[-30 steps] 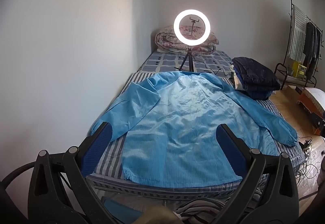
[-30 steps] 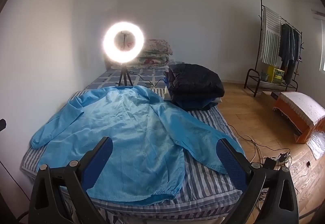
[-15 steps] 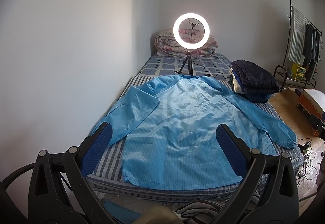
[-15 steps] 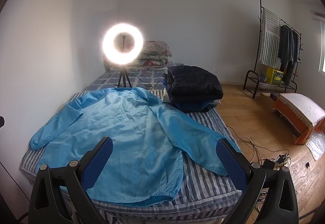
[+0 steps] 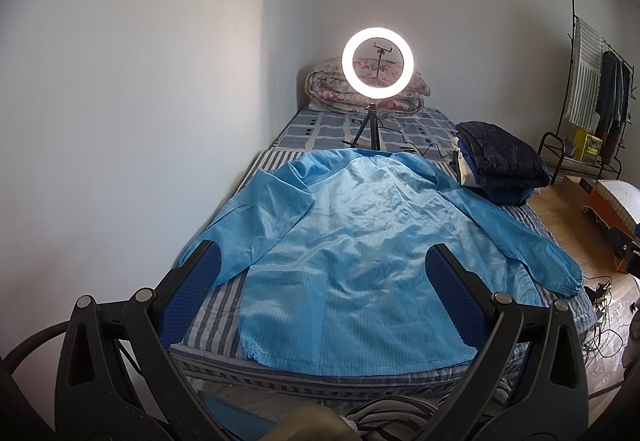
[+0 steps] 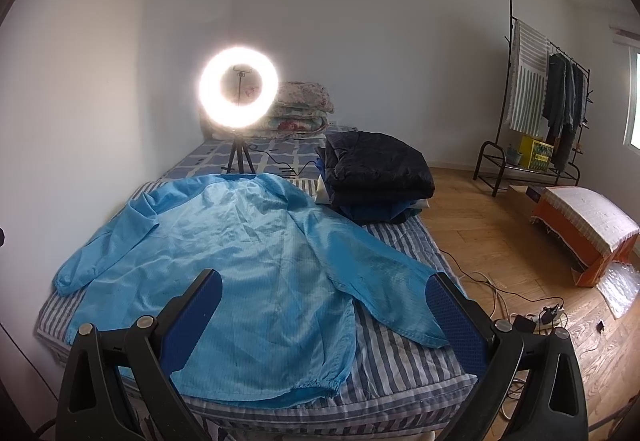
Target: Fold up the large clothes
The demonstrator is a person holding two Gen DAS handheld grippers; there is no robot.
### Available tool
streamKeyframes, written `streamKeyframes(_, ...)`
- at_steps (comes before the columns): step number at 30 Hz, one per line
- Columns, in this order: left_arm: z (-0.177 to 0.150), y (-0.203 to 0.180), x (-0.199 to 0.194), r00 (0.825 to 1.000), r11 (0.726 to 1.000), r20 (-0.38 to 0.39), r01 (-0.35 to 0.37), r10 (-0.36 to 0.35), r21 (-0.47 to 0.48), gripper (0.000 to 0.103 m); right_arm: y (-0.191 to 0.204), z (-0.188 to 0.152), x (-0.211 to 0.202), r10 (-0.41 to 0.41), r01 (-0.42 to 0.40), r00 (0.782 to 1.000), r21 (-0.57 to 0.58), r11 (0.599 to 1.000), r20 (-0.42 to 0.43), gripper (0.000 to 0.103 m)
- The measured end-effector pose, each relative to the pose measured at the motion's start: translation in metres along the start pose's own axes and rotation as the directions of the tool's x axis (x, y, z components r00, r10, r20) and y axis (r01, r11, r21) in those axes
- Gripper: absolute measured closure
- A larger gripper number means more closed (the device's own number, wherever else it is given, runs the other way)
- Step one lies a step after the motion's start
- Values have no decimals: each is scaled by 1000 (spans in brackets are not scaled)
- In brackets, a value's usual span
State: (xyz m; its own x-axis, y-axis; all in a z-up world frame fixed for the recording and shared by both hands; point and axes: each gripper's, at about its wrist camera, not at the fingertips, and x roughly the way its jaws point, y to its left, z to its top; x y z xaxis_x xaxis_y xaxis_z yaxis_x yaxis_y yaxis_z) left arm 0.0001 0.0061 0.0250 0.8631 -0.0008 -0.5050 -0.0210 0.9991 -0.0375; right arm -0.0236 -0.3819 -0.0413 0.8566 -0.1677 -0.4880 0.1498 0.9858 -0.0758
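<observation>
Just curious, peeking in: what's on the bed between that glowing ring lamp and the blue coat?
Only bare checked bedding, crossed by the ring lamp's tripod legs and a thin black cable. The blue coat's collar nearly reaches the tripod. Both views show it.

Left claw (image 5: pixel 324 265) spread wide and empty, right claw (image 6: pixel 324 291) likewise, both level

Each claw (image 5: pixel 324 281) (image 6: pixel 324 305) has black triangular-cutout arms, silver screws and blue dimpled finger pads (image 5: pixel 450 295).
</observation>
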Motion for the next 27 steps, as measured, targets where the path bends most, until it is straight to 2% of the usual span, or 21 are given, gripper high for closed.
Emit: streamKeyframes(27, 3, 14, 3, 1000, 1000, 0, -16, 16, -11, 0, 9, 9, 2, 3, -3, 1000, -14, 1000, 6, 0)
